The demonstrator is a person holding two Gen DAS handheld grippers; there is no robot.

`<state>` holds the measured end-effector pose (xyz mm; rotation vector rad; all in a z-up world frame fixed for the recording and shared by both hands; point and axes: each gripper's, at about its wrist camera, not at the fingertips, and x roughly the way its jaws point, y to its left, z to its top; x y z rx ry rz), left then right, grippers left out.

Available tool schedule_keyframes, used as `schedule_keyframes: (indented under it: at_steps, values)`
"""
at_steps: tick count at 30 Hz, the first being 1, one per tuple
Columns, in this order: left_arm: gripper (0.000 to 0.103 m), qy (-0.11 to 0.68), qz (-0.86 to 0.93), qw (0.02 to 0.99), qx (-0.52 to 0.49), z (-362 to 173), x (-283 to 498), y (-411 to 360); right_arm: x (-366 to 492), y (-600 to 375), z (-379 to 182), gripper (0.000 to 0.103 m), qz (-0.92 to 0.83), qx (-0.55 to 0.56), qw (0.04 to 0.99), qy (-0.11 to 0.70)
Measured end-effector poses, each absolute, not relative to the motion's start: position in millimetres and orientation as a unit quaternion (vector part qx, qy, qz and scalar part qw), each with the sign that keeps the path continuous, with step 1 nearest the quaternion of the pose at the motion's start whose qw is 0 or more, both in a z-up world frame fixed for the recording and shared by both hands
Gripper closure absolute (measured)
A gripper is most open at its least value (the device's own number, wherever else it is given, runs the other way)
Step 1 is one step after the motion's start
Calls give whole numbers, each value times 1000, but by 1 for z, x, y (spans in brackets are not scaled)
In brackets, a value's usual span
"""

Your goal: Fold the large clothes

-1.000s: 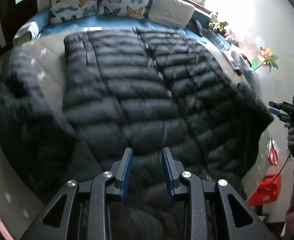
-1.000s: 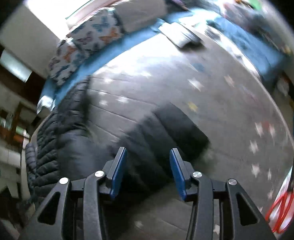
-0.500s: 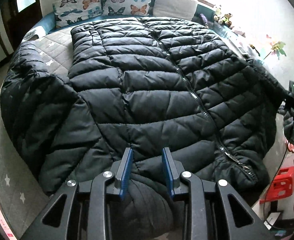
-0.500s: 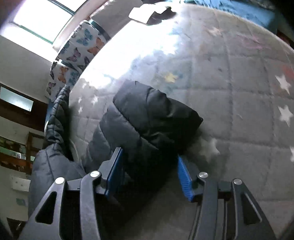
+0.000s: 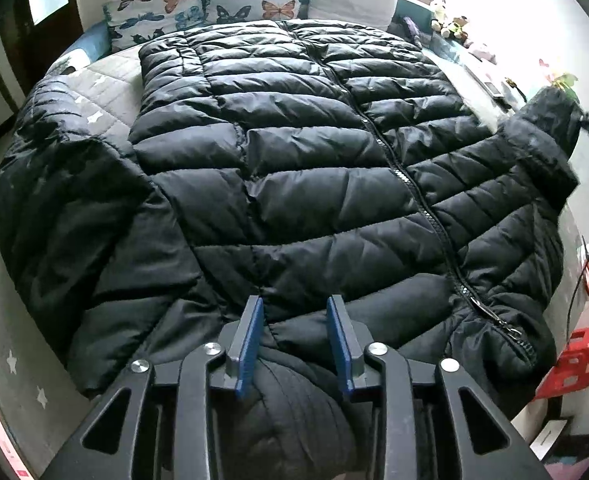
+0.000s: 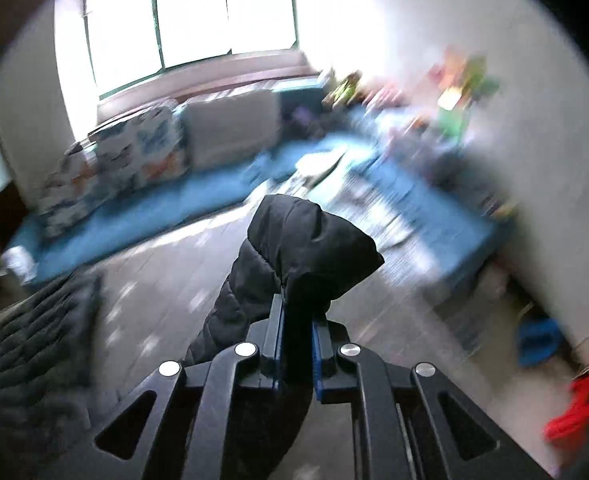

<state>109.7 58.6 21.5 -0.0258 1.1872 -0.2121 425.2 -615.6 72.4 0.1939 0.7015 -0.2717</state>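
The black puffer jacket [image 5: 286, 168] lies spread front-up across the grey star-print mattress [image 5: 106, 68], its zipper [image 5: 398, 168] running from the collar end near the butterfly pillows [image 5: 214, 4] down toward the hem. Left of the zipper, one sleeve [image 5: 62, 168] is stretched out along the mattress edge. The left gripper [image 5: 294, 344] hovers over the jacket's bunched near end, its blue-padded jaws parted with only fabric beneath them, gripping nothing. Right of the zipper, the other sleeve [image 5: 542, 140] is raised off the mattress. In the blurred right wrist view, the right gripper [image 6: 296, 344] is clamped tightly on that sleeve's cuff [image 6: 314, 248], holding it up.
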Motion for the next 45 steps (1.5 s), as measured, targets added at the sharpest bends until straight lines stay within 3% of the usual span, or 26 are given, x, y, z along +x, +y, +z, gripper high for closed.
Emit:
schedule_keyframes:
  at_steps: [7, 14, 18, 22, 24, 28, 33, 38, 40, 45]
  values:
    - [60, 550, -106, 828, 6, 21, 111, 54, 433, -667, 74, 82, -189, 141, 910, 342]
    - [59, 546, -117, 830, 0, 28, 103, 55, 411, -590, 45, 79, -19, 104, 907, 408]
    - [59, 541, -126, 831, -24, 37, 92, 64, 408, -534, 1, 78, 92, 109, 870, 472]
    - [59, 536, -126, 833, -45, 48, 79, 83, 416, -514, -41, 78, 77, 74, 847, 520]
    - [59, 534, -120, 835, -61, 55, 74, 98, 424, -523, -56, 80, 35, 67, 844, 531]
    - [59, 513, -86, 850, -82, 71, 68, 137, 420, -513, -27, 78, -16, 10, 859, 511]
    - [59, 487, -25, 864, -125, 82, 76, 196, 383, -470, 15, 78, 127, 10, 872, 472]
    - [58, 481, 32, 860, -164, 77, 107, 256, 375, -446, -31, 77, 137, -36, 837, 529]
    - [51, 484, 55, 853, -186, 73, 125, 285, 380, -453, -48, 77, 105, -51, 837, 535]
    - [51, 475, 84, 840, -248, 62, 180, 361, 383, -456, -44, 77, 100, -42, 833, 543]
